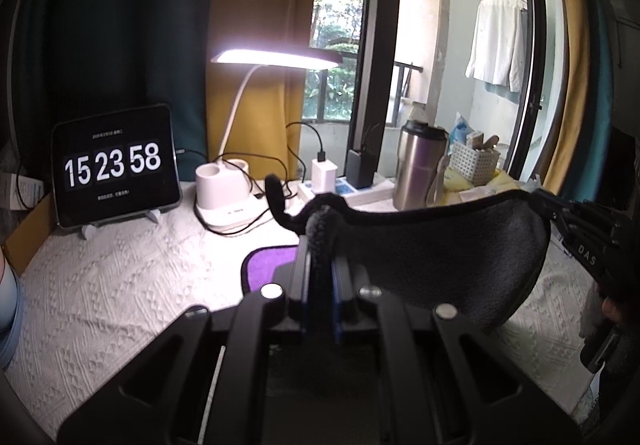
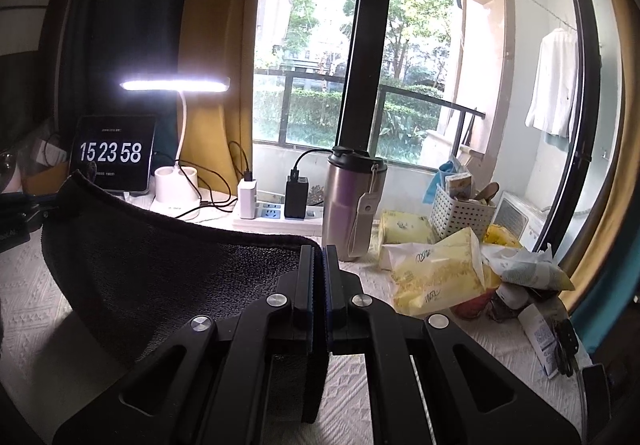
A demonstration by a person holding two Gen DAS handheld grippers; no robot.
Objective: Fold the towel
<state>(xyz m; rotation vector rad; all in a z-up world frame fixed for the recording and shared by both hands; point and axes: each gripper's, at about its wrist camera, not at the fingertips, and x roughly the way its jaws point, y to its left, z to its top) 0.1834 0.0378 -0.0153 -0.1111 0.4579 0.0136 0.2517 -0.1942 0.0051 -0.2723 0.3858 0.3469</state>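
A: Clamped in the left gripper (image 1: 320, 245) and right gripper (image 2: 319, 265), both pinched shut on its corners, a black towel (image 1: 440, 257) is held sagging above the white cloth (image 1: 100, 285).

B: Slippage is risked; the steel tumbler (image 2: 352, 201) and lamp cables (image 1: 248, 181) could be snagged.

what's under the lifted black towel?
Under the black towel, held up by left gripper and right gripper: white textured tablecloth and part of a purple mat. The mat's remainder is hidden.
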